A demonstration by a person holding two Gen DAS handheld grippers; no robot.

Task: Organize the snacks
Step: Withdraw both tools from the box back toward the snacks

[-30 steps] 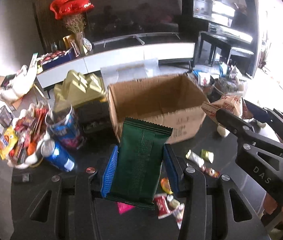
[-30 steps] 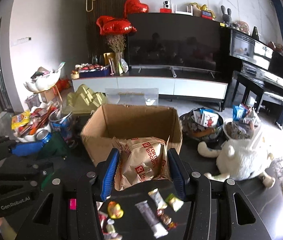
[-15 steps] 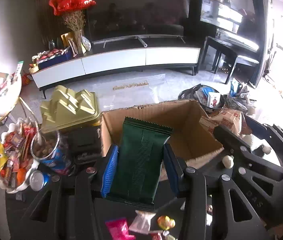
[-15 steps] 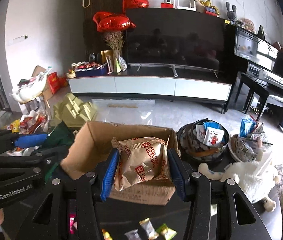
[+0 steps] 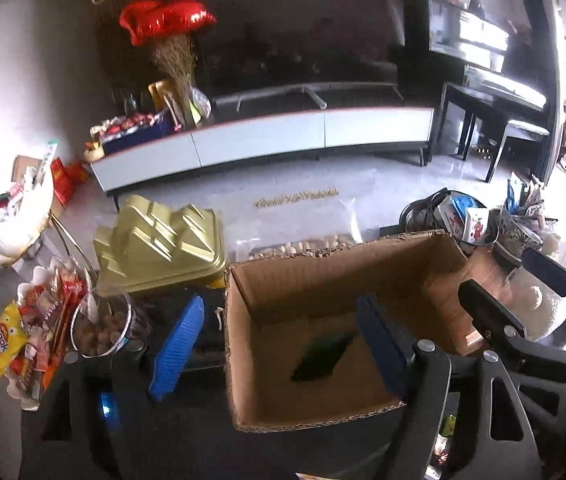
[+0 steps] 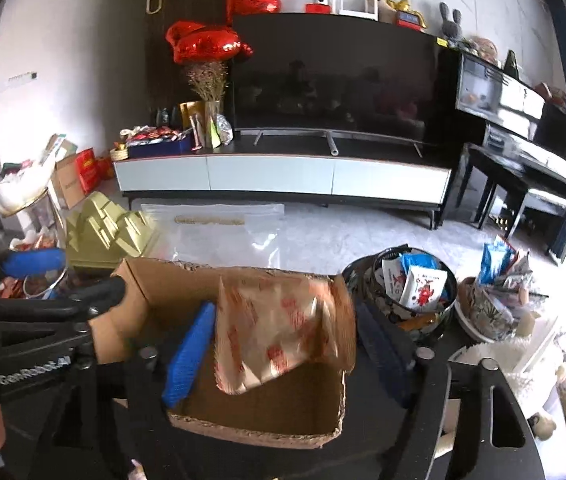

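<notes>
Both grippers hang over the open cardboard box (image 5: 323, 280), and the step in hand looks like the drop. The left gripper (image 5: 279, 344) has its blue fingers (image 5: 177, 346) spread wide with nothing between them; the green pack (image 5: 321, 358) lies blurred on the box floor below, apart from both pads. The right gripper (image 6: 283, 348) is also spread, and the tan biscuit bag (image 6: 279, 328) sits blurred between its pads, seemingly free of them and tipping toward the box interior, though whether one pad touches it I cannot tell. To do this well, keep both tools spread and steady above the opening until the bag lies flat, so no finger catches a corner and flicks it over the wall. Then lift straight up rather than sweeping sideways, since the two tools are close together and the box walls are light card that would shift if nudged. The bowl (image 6: 407, 292) of packets stands just beside the box on the right, so a wide swing there risks knocking it.
</notes>
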